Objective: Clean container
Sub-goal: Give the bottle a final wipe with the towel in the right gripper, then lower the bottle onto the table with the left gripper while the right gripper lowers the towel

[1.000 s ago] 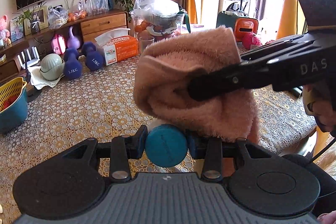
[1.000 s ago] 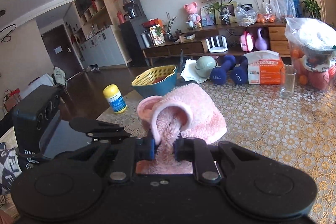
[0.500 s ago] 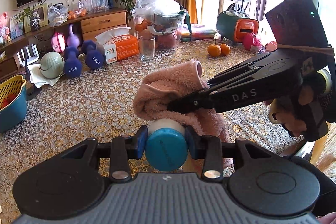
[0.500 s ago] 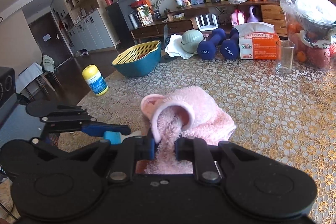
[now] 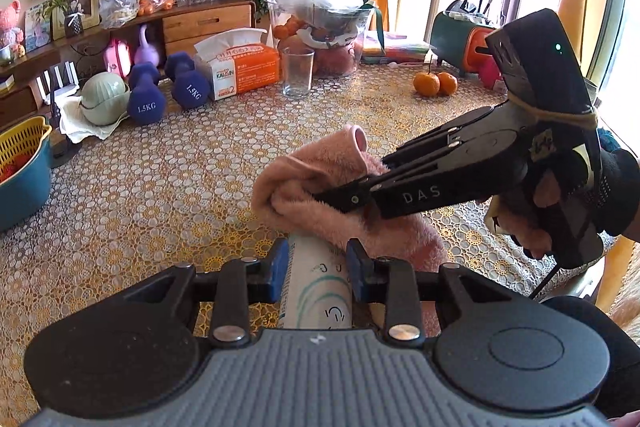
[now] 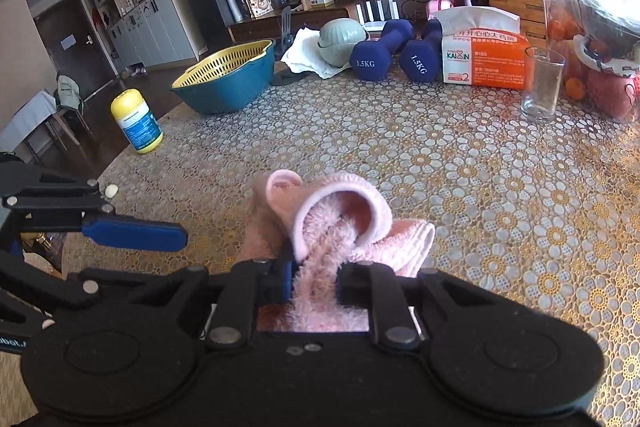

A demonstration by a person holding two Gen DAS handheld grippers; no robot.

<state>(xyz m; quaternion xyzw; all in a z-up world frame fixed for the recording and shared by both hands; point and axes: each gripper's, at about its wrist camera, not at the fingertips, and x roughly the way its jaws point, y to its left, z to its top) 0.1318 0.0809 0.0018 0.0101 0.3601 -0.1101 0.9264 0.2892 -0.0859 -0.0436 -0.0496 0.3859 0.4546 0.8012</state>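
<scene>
Container (image 5: 318,287) between left fingers (image 5: 276,269) | pink cloth (image 5: 316,191) touching its far end

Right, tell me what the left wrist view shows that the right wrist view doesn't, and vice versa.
Only the left wrist view shows the white container clamped in the left gripper, the hand holding the right gripper, and two oranges. Only the right wrist view shows the yellow bottle and the cloth running back between the right gripper's fingers. Both show the pink cloth, glass, dumbbells and tissue box.
</scene>
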